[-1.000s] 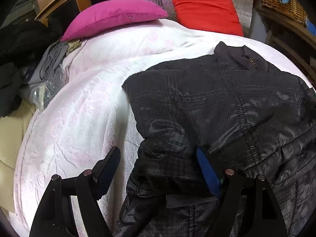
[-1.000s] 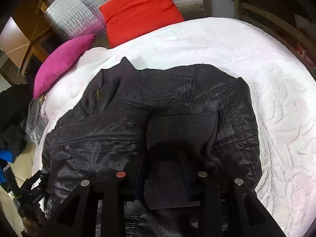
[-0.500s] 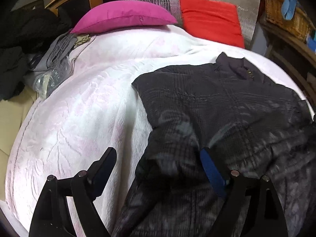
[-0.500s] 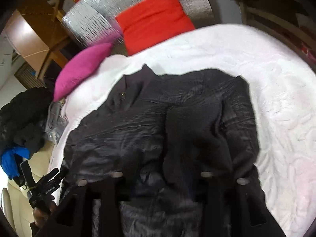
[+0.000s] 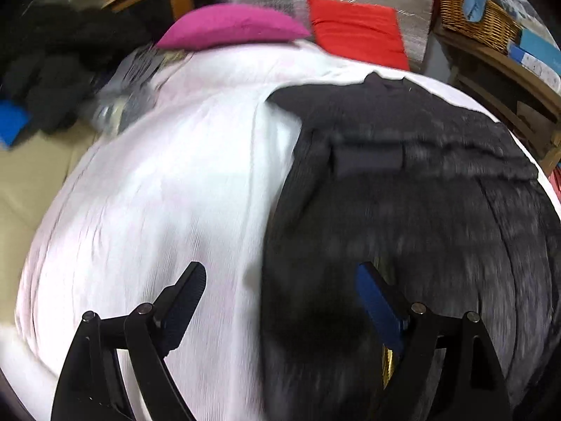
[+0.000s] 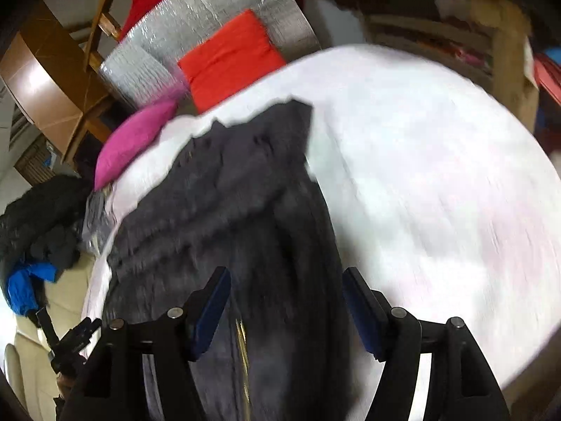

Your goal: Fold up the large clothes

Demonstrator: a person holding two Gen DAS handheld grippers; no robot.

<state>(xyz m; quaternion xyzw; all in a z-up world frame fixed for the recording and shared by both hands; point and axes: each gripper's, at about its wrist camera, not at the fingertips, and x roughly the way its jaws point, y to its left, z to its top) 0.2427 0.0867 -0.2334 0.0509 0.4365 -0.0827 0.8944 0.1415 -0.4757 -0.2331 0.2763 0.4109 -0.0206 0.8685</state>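
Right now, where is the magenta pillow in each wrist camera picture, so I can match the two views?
Left wrist view: the magenta pillow lies top centre, at the far edge of the white bedspread.
Right wrist view: the magenta pillow sits left of centre, tilted, beyond the dark jacket.
Shared landmark: the red cushion against the silver panel, just beside the pillow.

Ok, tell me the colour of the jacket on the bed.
The jacket is black, seen best in the left wrist view.
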